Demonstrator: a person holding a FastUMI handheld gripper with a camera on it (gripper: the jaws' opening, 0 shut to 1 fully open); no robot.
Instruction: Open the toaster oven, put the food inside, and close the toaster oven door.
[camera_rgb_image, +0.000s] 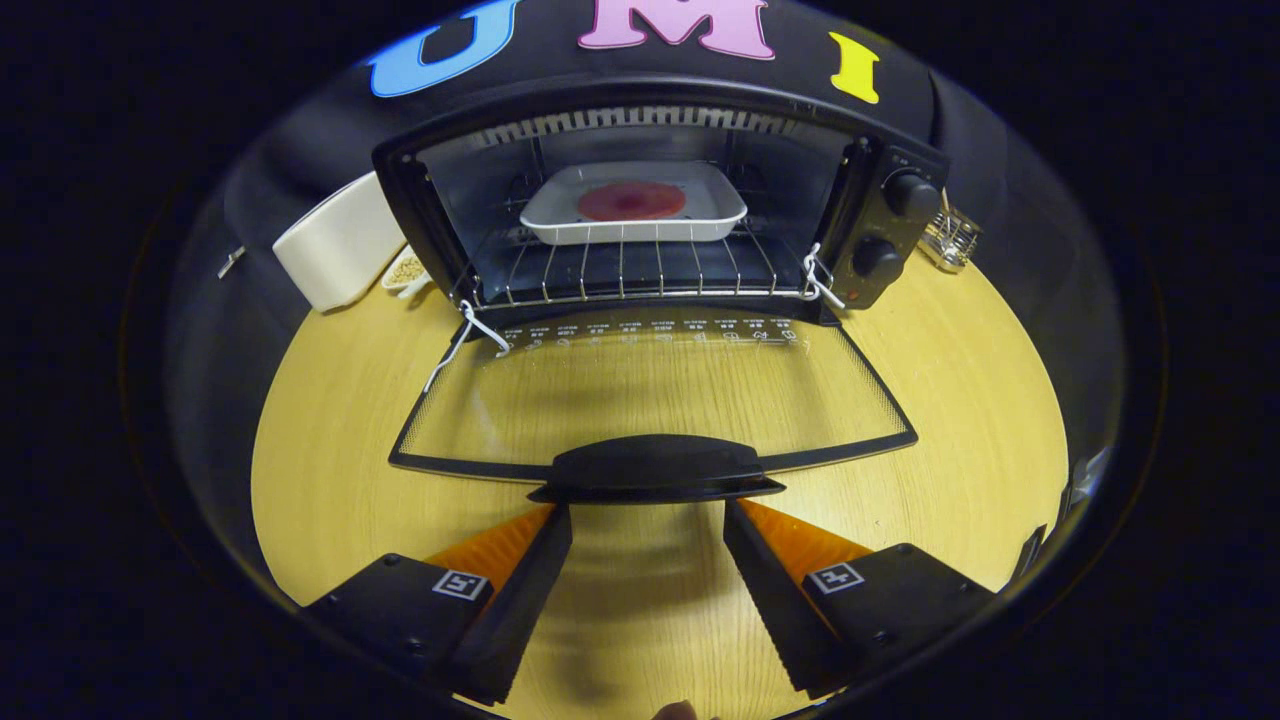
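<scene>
The black toaster oven (660, 200) stands at the back of the round wooden table, its glass door (650, 400) folded flat down toward me. Inside, on the wire rack (620, 270), rests a white tray (720, 225) holding a round reddish piece of food (632, 201). The door's black handle (655, 470) lies just ahead of my fingertips. My gripper (648, 515) is open, its two fingers spread wide below the handle with nothing between them, the tips close under the handle's edge.
A white rectangular container (335, 245) sits left of the oven, with a small bowl of grains (405, 272) beside it. A small wire basket (952, 238) stands to the oven's right. Two knobs (895, 225) are on the oven's right panel. Bare tabletop (960, 400) flanks the door.
</scene>
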